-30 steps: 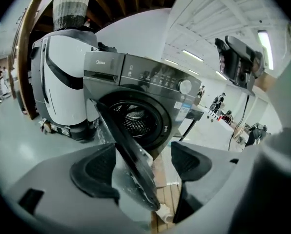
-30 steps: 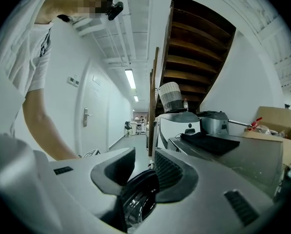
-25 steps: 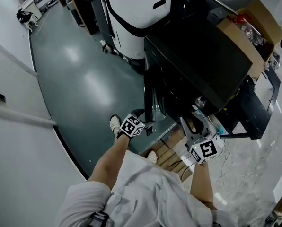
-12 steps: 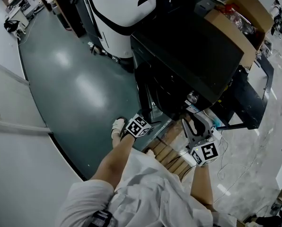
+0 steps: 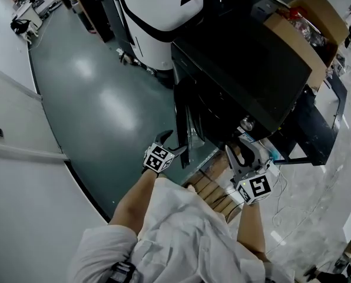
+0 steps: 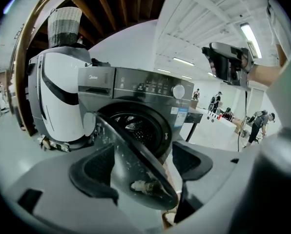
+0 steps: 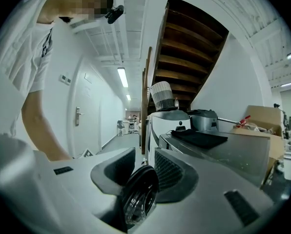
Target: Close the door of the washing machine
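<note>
The dark front-loading washing machine (image 5: 246, 69) stands ahead of me, and its round glass door (image 5: 185, 131) hangs open toward the left. My left gripper (image 5: 171, 144) is at the door's outer edge. In the left gripper view its jaws are spread wide, with the door's glass bowl (image 6: 135, 165) standing between them and the drum opening (image 6: 135, 128) behind. My right gripper (image 5: 245, 152) is open in front of the machine's right side, below the control knob (image 5: 247, 124). The door's dark ring (image 7: 141, 194) shows in the gap of that gripper's jaws; I cannot tell whether it touches them.
A white and black machine (image 5: 164, 10) stands left of the washer. A cardboard box (image 5: 308, 28) sits at the washer's far right, above a black frame (image 5: 323, 134). Flattened cardboard (image 5: 214, 193) lies at my feet. Green floor (image 5: 99, 99) opens to the left, bounded by a white wall (image 5: 16, 175).
My left gripper has shifted a little left and up along the door's edge, its fingers now spread round it. The right gripper has hardly moved. The view has shifted slightly.
</note>
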